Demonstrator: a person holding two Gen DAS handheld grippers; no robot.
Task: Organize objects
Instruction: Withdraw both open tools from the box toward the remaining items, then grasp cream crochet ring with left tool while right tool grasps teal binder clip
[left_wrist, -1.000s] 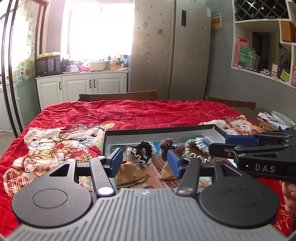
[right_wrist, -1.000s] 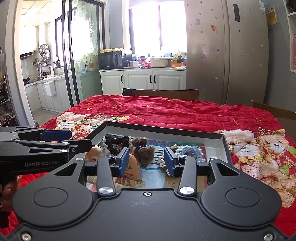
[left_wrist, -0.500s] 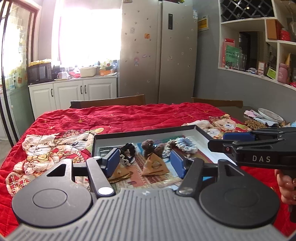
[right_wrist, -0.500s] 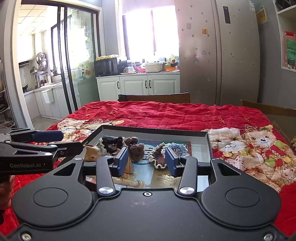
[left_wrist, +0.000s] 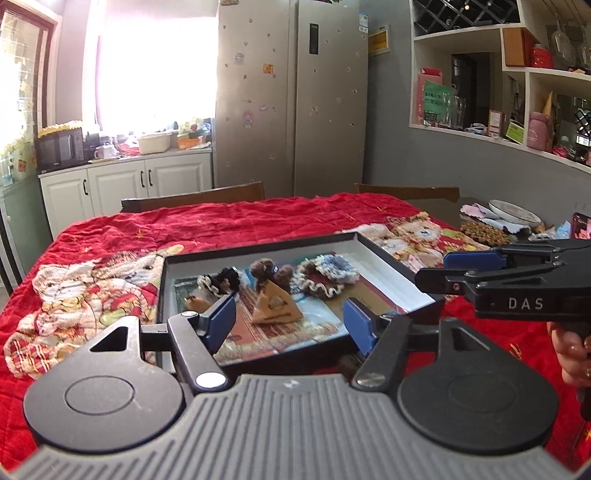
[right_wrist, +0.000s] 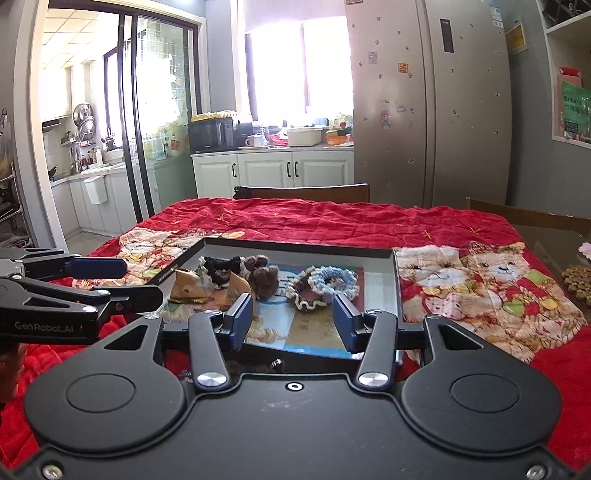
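A shallow black tray (left_wrist: 388, 258) (right_wrist: 397, 280) lies on the red quilt. In it are a black-and-cream scrunchie (left_wrist: 221, 282) (right_wrist: 218, 271), a brown scrunchie (left_wrist: 271, 269) (right_wrist: 262, 277), a blue-and-brown frilled scrunchie (left_wrist: 328, 275) (right_wrist: 325, 282) and two tan pyramid sachets (left_wrist: 275, 304) (right_wrist: 186, 288). My left gripper (left_wrist: 290, 321) is open and empty, above the tray's near edge. My right gripper (right_wrist: 293, 319) is open and empty, also at the near edge. Each gripper shows from the side in the other's view.
The red bear-print quilt (left_wrist: 240, 225) covers the table. Two chair backs (left_wrist: 195, 199) (right_wrist: 528, 216) stand at the far side. A plate and woven coaster (left_wrist: 480, 230) lie at the right end. A fridge (left_wrist: 295, 96) and cabinets stand behind.
Both grippers have drawn back and risen from the tray, so the items look smaller and farther. The jaws of both stand wider apart. Nothing in the tray has moved.
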